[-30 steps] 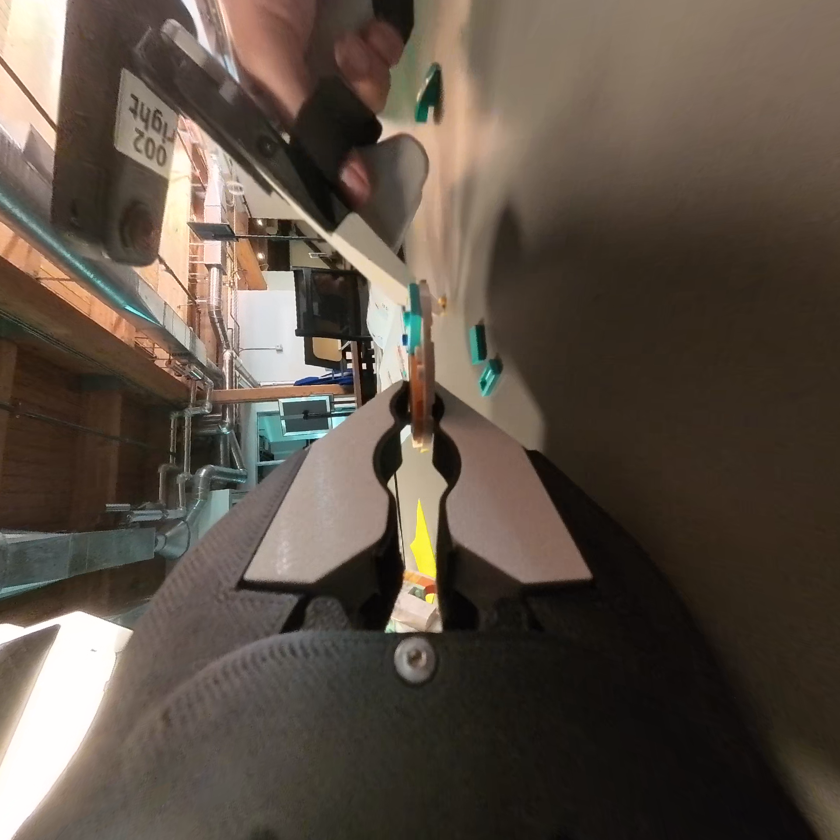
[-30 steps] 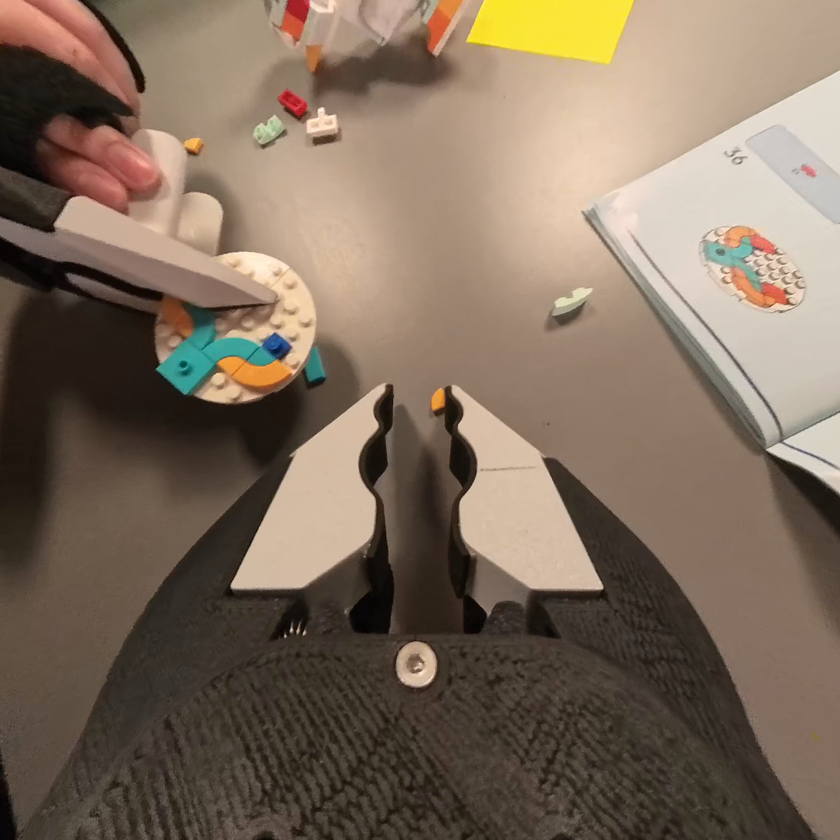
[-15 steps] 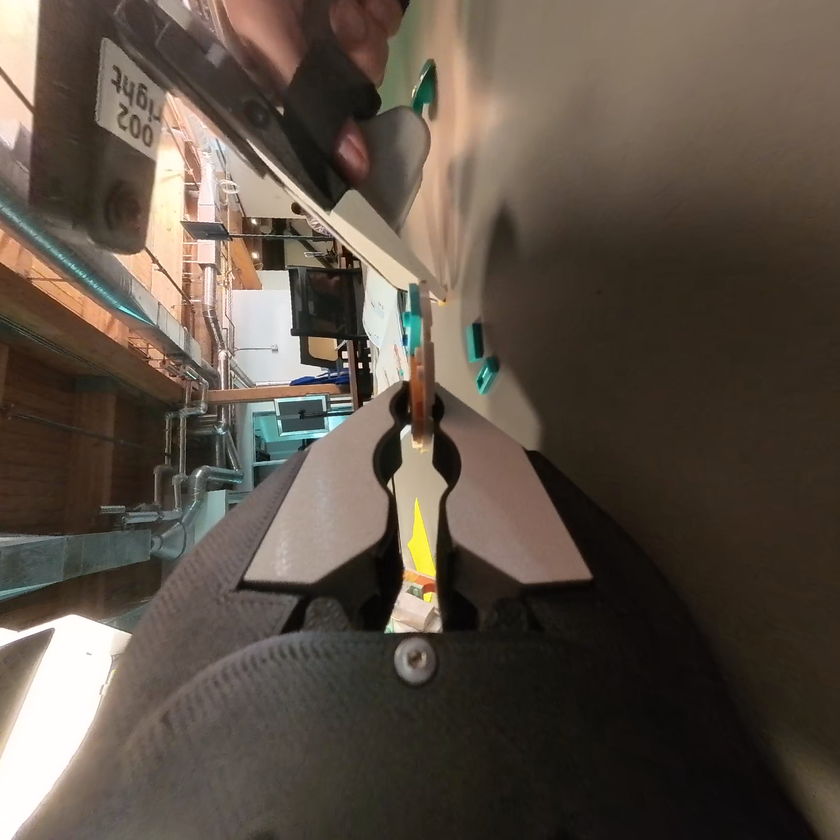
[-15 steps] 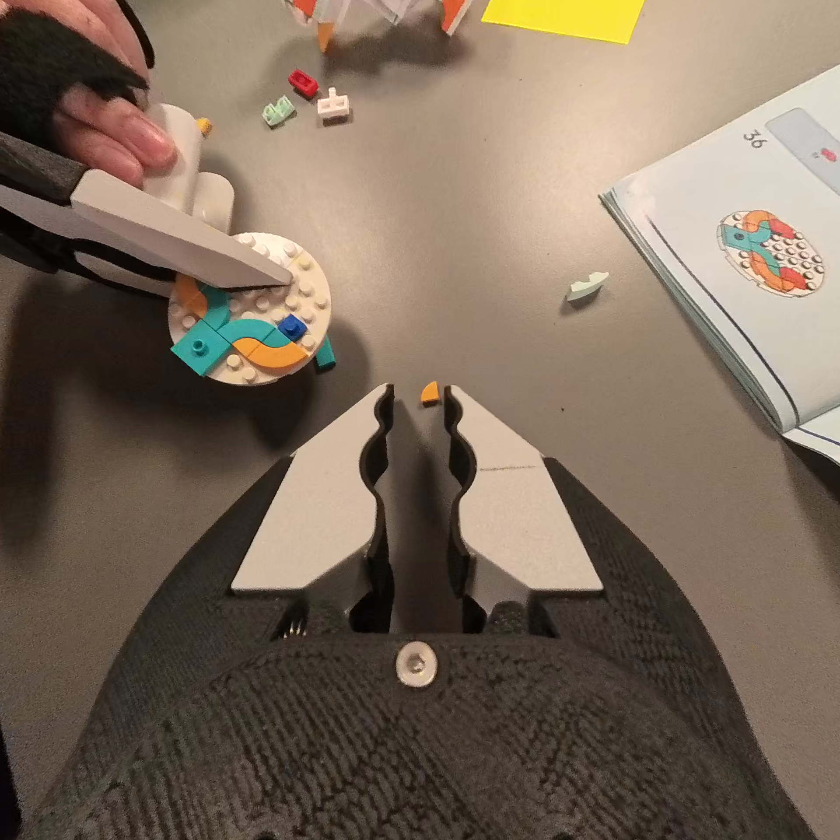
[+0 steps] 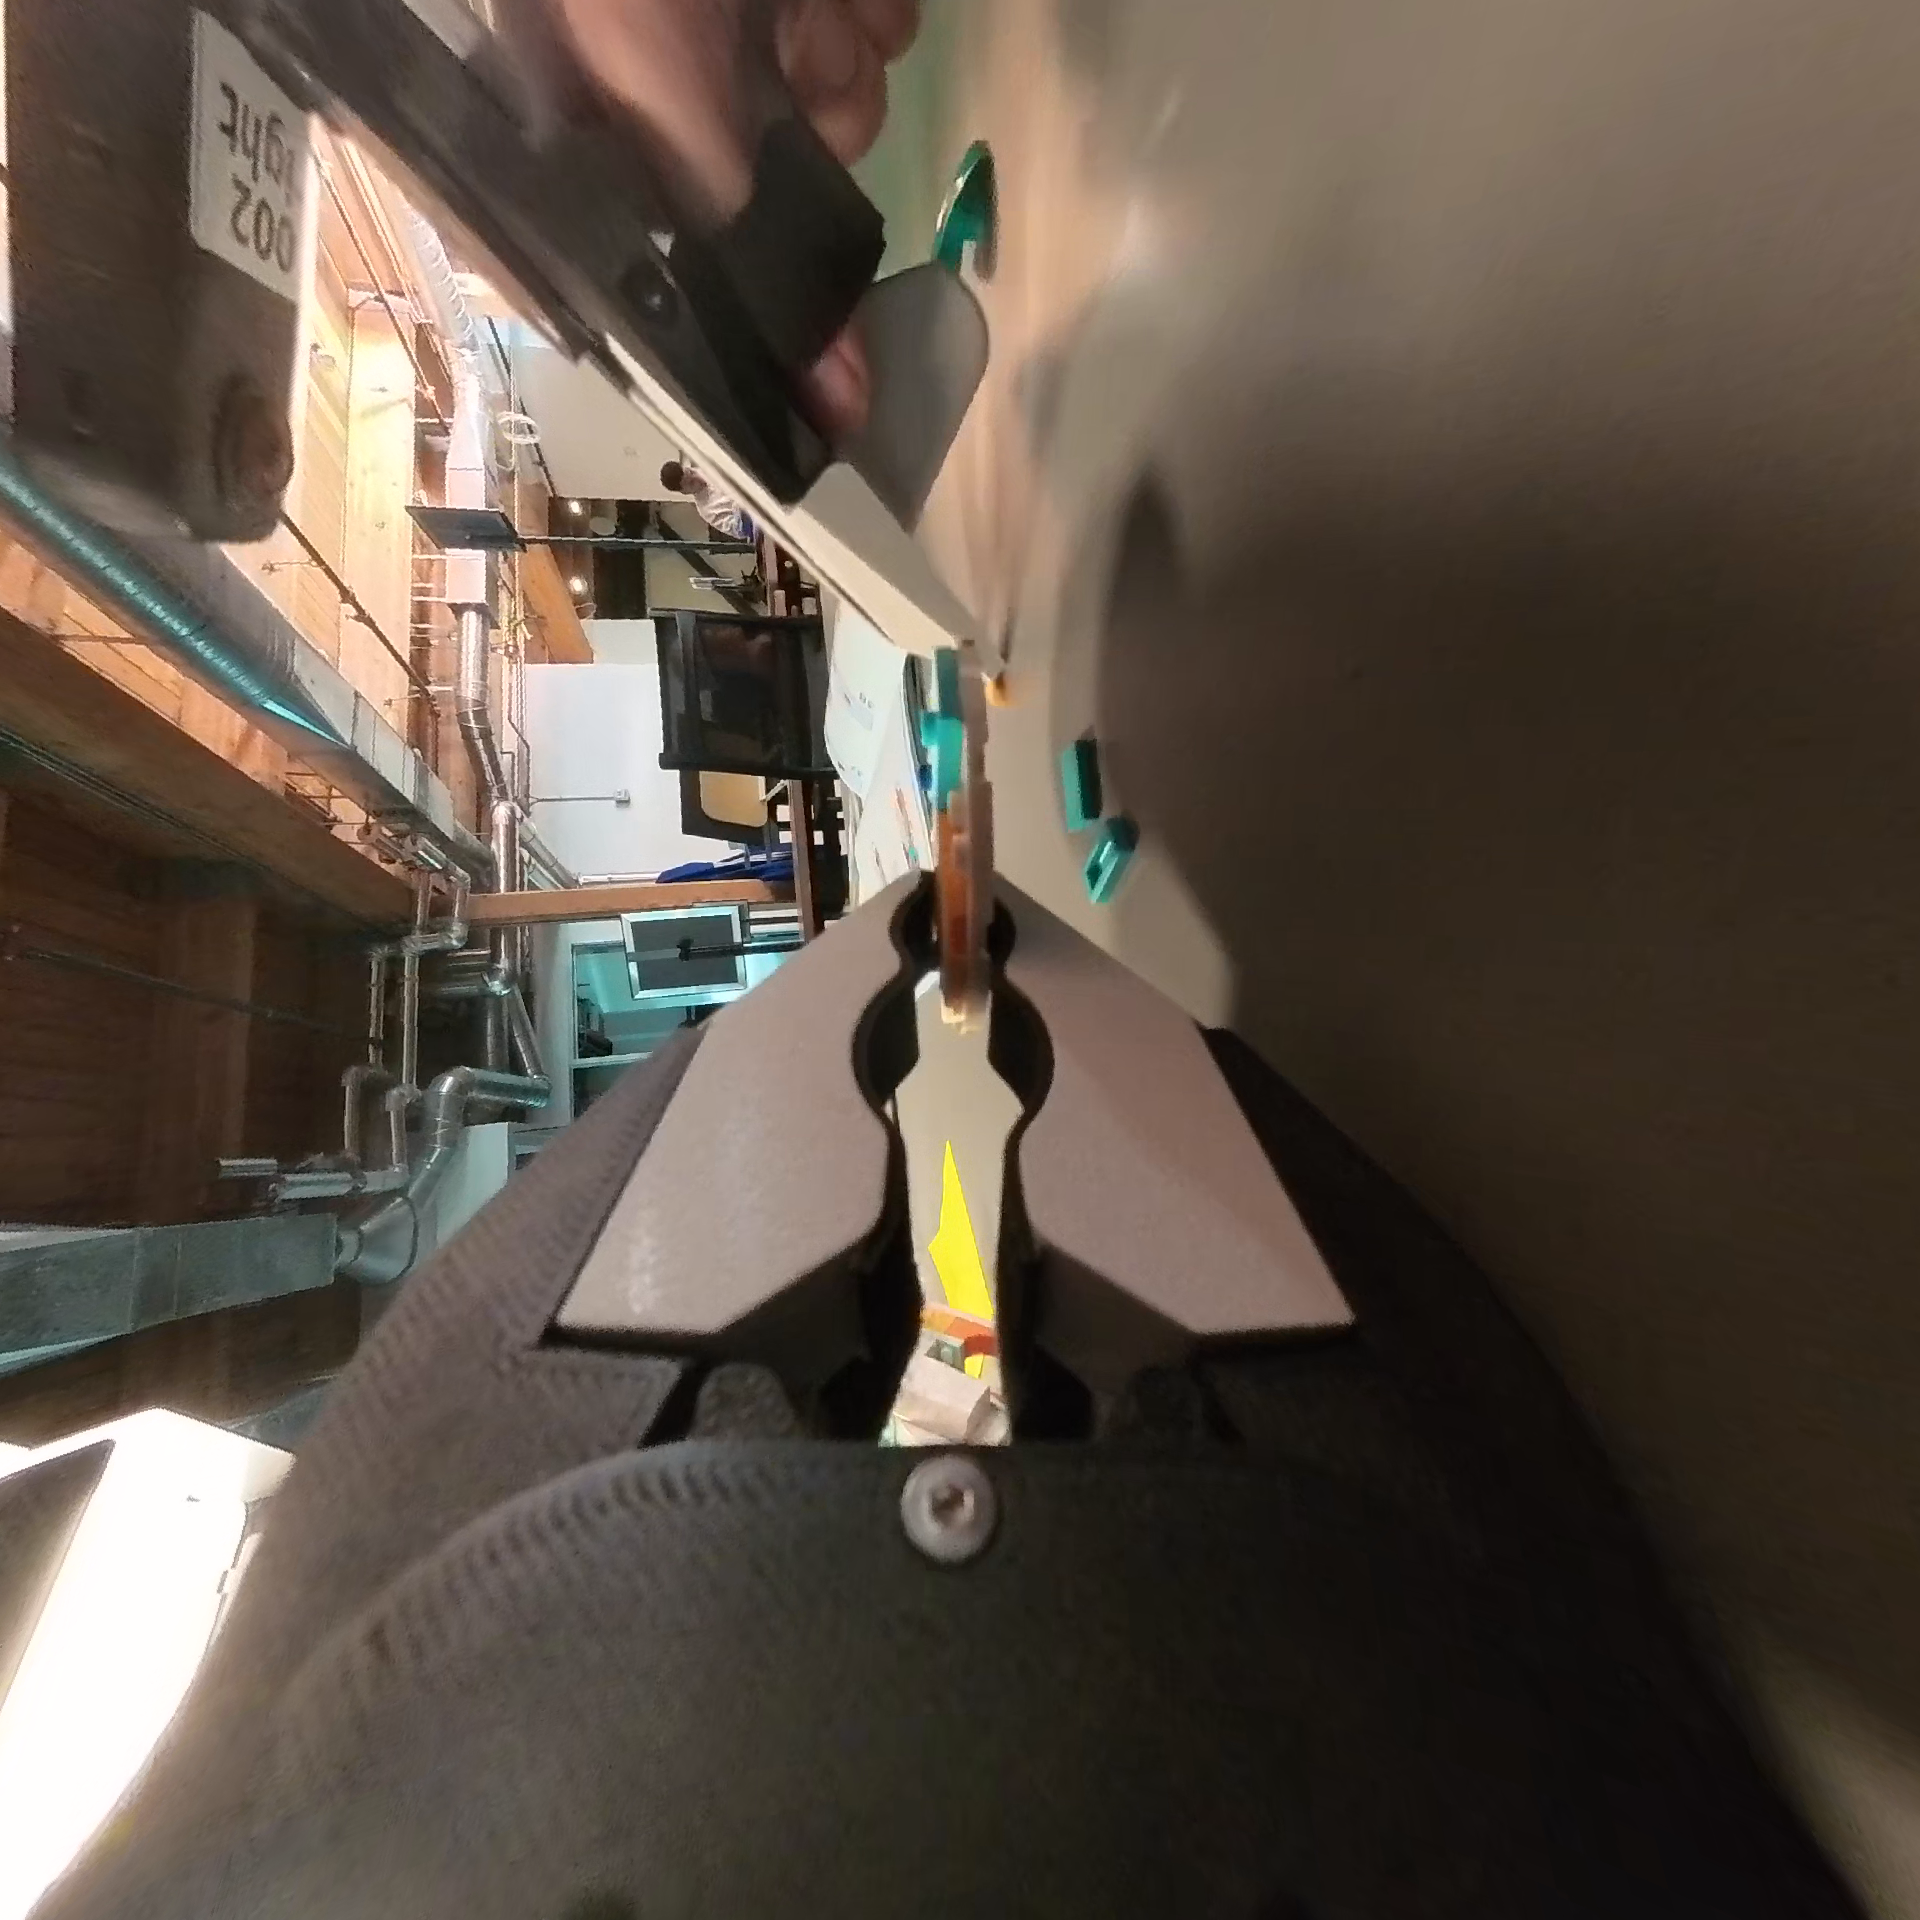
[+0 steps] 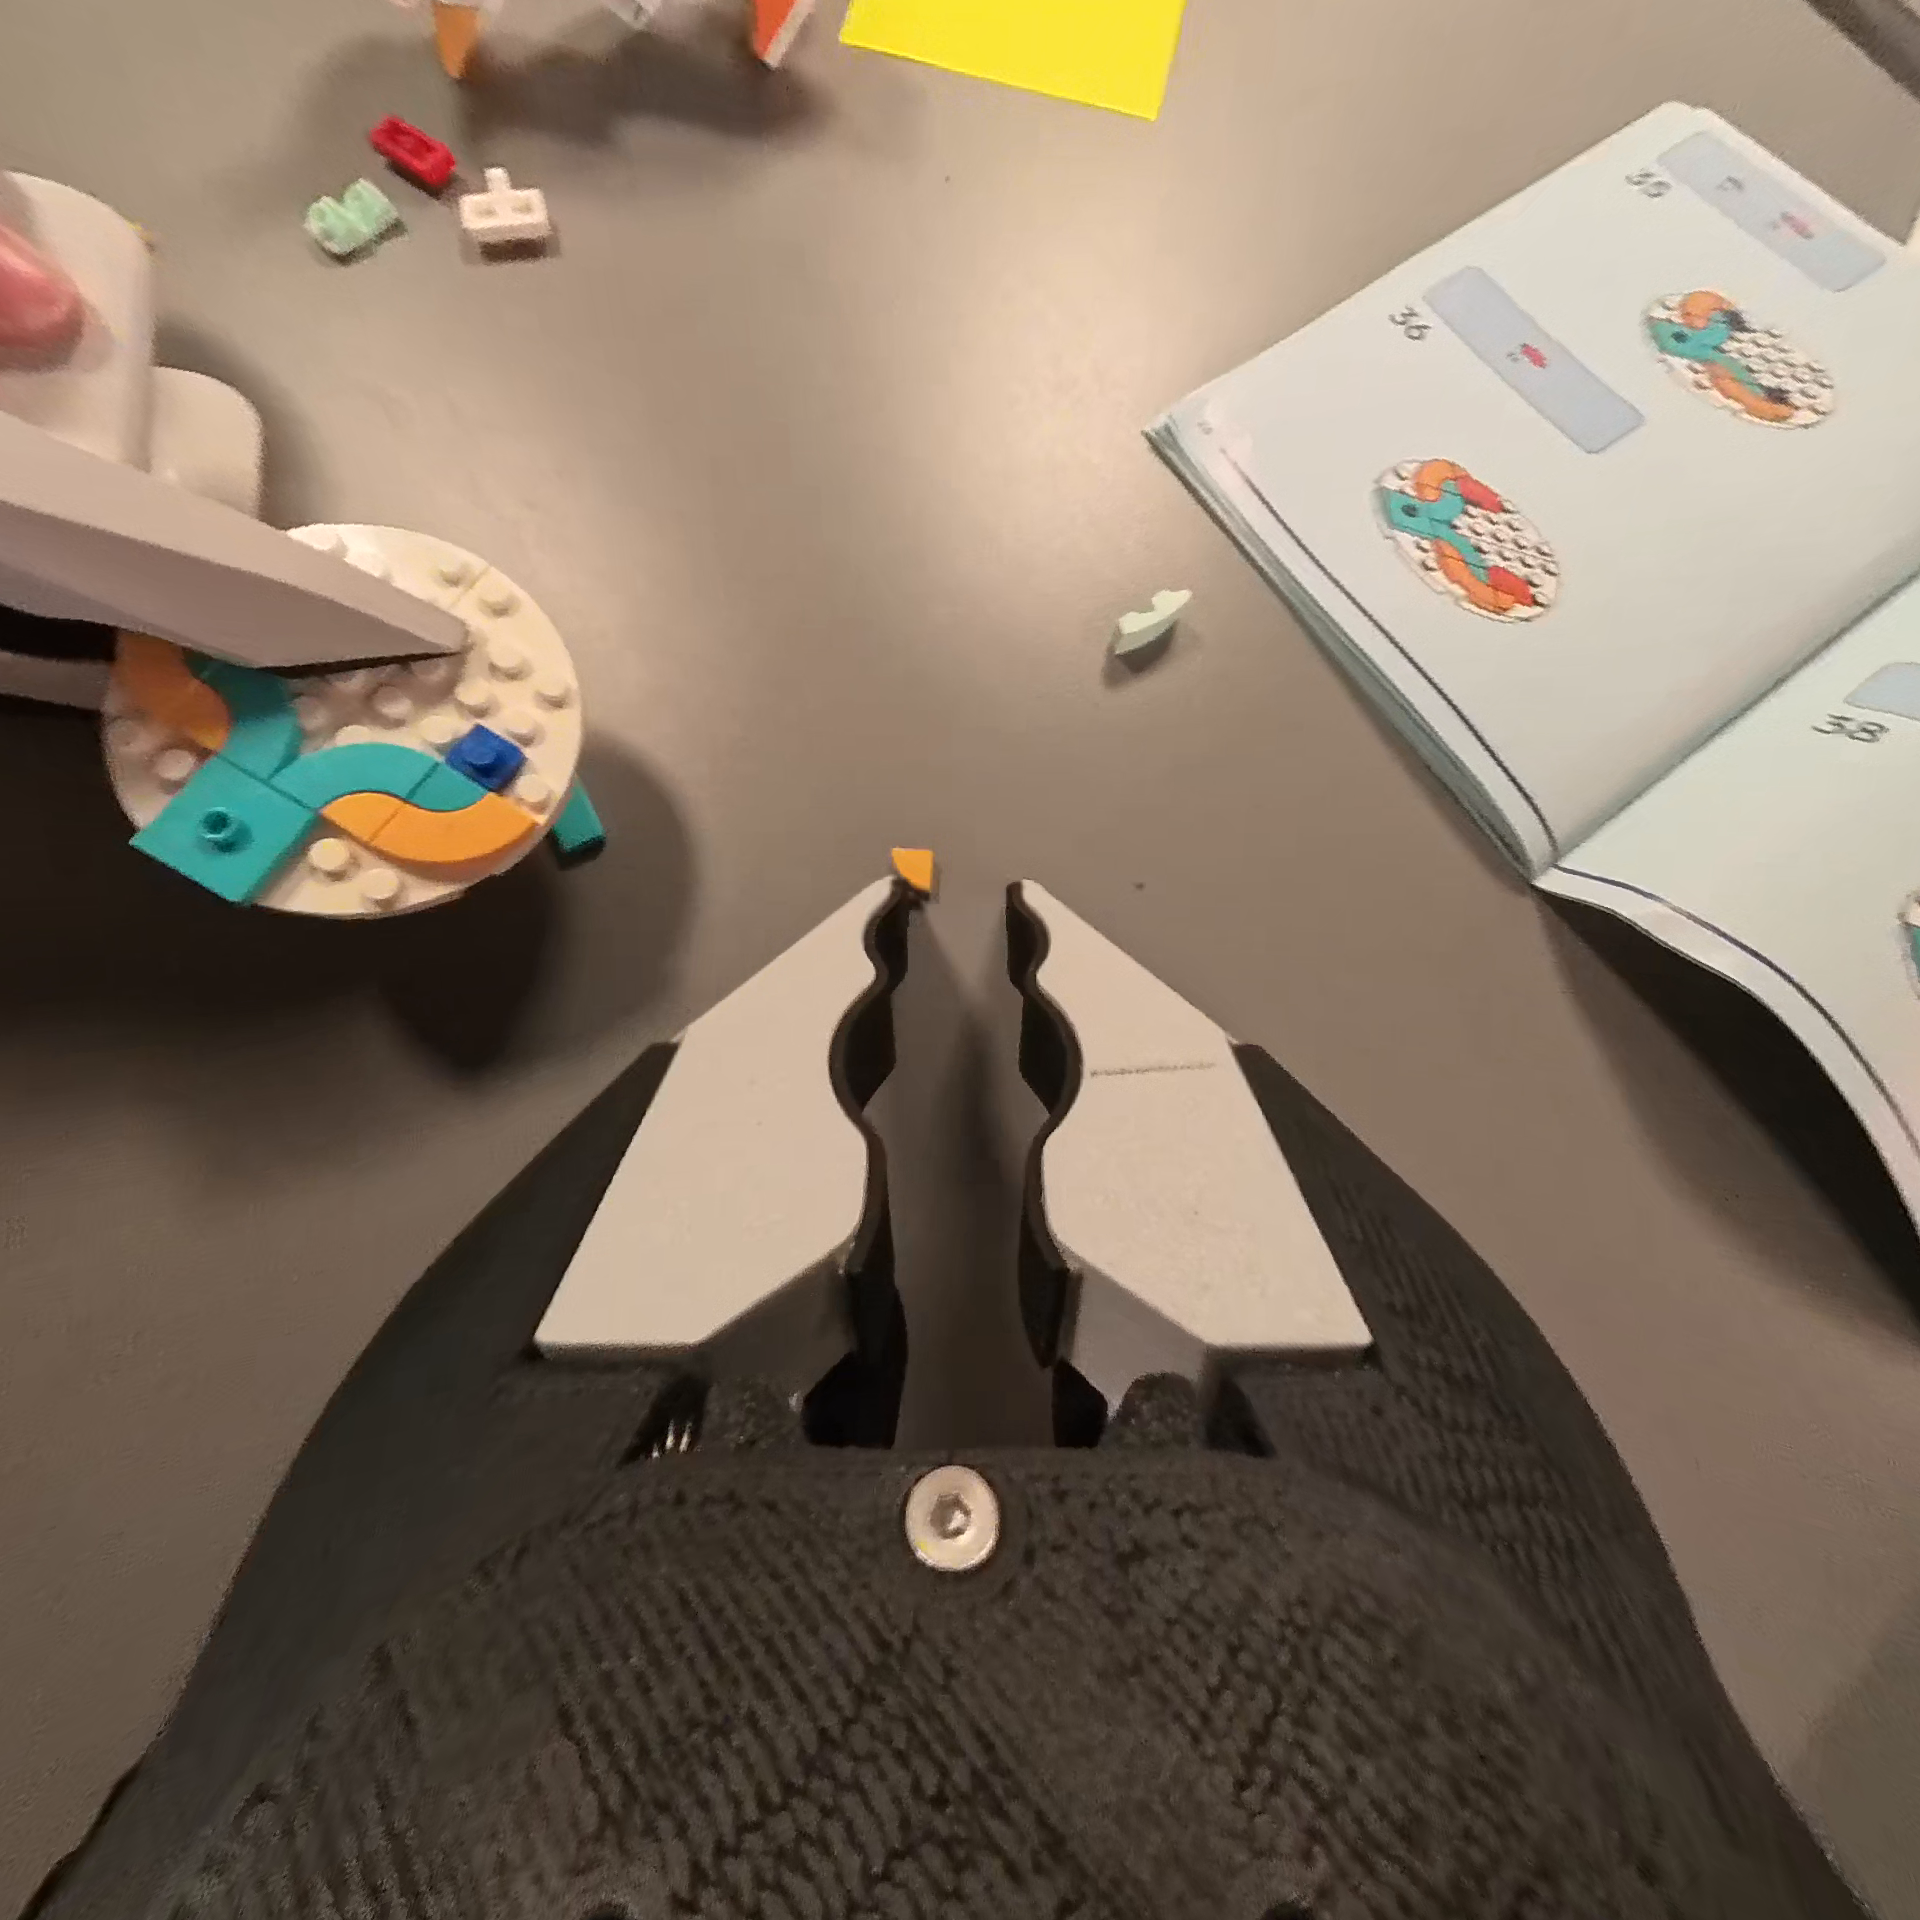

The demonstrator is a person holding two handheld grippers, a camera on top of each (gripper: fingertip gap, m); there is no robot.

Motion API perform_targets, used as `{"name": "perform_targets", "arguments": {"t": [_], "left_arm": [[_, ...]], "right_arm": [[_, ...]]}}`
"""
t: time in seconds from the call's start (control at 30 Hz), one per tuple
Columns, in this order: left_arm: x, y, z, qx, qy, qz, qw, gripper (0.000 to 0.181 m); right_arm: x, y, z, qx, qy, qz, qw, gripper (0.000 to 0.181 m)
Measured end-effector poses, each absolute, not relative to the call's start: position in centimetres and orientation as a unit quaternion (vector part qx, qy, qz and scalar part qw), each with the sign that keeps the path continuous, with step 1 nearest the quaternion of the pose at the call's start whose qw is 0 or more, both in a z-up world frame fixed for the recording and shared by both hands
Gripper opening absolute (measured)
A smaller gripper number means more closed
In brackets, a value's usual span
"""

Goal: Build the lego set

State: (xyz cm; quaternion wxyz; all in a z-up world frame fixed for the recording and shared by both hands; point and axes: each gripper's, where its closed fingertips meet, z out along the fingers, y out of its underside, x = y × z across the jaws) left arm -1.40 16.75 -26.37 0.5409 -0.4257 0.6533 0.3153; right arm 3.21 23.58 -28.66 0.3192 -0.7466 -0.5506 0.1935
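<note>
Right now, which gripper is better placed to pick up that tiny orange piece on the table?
Right. The right gripper is open and empty, with the orange piece at its tips. The left gripper is shut on the round plate.

— The round plate (image 6: 343, 717)?
— Glossy studded plastic, with smooth teal and orange tiles.
— And the right gripper (image 6: 951, 894)?
— Matt grey plastic fingers (image 6: 748, 1143), a coarse black ribbed body, one shiny metal screw (image 6: 951, 1509).
— The table (image 6: 831, 468)?
— Smooth, matt grey. The booklet (image 6: 1558, 520) is pale paper with a slight sheen.
</note>
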Motion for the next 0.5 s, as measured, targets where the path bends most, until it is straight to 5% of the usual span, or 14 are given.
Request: {"name": "perform_targets", "arguments": {"t": [0.5], "left_arm": [[-1.3,16.7,-26.4,-0.427,0.656,0.315,0.537,0.005]], "right_arm": [[2.3,22.8,-28.6,-0.763,-0.515,0.236,0.312,0.012]]}}
